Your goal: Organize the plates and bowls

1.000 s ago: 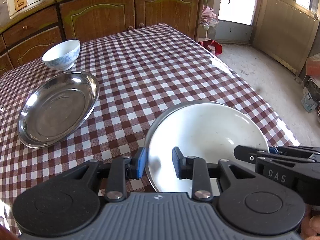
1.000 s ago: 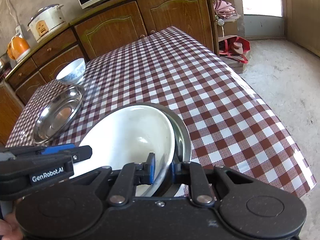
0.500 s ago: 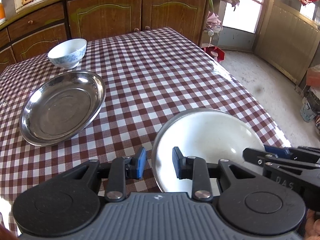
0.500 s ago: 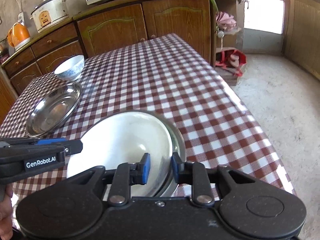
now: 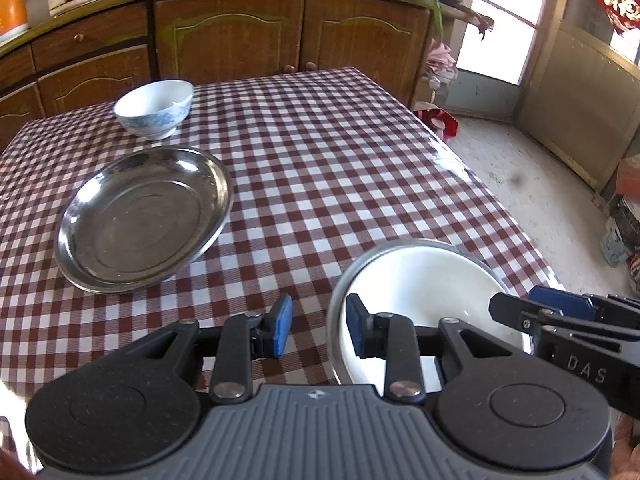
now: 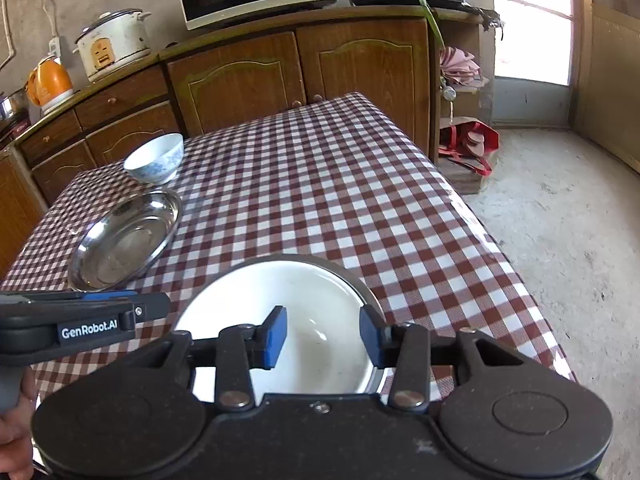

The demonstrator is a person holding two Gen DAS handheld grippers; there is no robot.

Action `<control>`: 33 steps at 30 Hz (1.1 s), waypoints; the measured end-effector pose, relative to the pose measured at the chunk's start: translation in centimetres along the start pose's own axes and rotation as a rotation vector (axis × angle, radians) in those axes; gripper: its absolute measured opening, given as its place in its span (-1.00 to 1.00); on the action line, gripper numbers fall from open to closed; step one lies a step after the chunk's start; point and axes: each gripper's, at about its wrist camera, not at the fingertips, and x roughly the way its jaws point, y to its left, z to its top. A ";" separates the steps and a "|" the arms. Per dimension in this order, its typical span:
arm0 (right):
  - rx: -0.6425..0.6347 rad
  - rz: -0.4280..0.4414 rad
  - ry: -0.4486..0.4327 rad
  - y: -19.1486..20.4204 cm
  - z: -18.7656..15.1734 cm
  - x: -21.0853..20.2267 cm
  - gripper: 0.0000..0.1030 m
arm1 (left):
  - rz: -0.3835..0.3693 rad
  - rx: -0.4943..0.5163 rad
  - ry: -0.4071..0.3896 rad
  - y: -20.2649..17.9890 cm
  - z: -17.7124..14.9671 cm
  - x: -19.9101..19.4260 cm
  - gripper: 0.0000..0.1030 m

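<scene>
progress check, left wrist view first: white plate [image 5: 416,280] sits nested in a steel plate [image 5: 334,300] at the near right corner of the checked table [image 5: 340,168], so that stack looks done imo. still loose: second steel plate [image 5: 144,216] over on the left, and the blue-patterned bowl [image 5: 154,108] just behind it, apart from it. so maybe halfway, those two still need sorting. left gripper [image 5: 316,330] has its jaws partly apart, straddling the near left rim of the stack; right pad is inside over the white plate, left pad outside over the cloth. doesn't look like the pads are squeezing the rim, there's a gap on both sides afaict. right gripper [image 5: 560,304] pokes in from the right edge.

right wrist view: same stack, white plate [image 6: 288,320] dead center w/ the steel rim [image 6: 372,300] peeking out on the right. right gripper [image 6: 322,336] jaws have just been opening, now spread wide and hanging over the plate, nothing clamped btwn them. left gripper [image 6: 140,308] comes in from the left, person's hand [image 6: 16,428] on its handle. loose steel plate [image 6: 124,240] and bowl [image 6: 154,158] are far left, well away from the stack.
</scene>
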 end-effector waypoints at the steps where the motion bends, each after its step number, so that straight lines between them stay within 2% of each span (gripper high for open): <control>1: 0.001 0.002 -0.002 0.2 0.2 0.0 0.06 | 0.002 -0.007 0.000 0.2 0.1 -0.1 -0.36; 2: 0.005 0.005 -0.004 0.3 0.3 -0.1 0.08 | 0.003 -0.013 -0.001 0.4 0.2 -0.2 -0.29; 4: 0.013 0.008 -0.009 0.5 0.5 -0.3 0.27 | 0.008 -0.022 -0.007 0.7 0.4 -0.5 -0.22; 6: 0.023 0.012 -0.017 0.7 0.8 -0.6 0.37 | 0.015 -0.028 -0.013 1.0 0.6 -0.8 -0.16; 11: 0.019 0.027 -0.031 1.6 1.8 -1.0 0.41 | 0.038 -0.060 -0.034 2.2 1.5 -1.9 0.09; 20: -0.025 0.084 -0.063 4.4 3.7 -1.7 0.50 | 0.087 -0.097 -0.064 4.5 2.6 -3.5 0.23; 33: -0.104 0.158 -0.073 9.8 5.8 -1.3 0.51 | 0.152 -0.137 -0.091 8.0 3.5 -5.3 0.29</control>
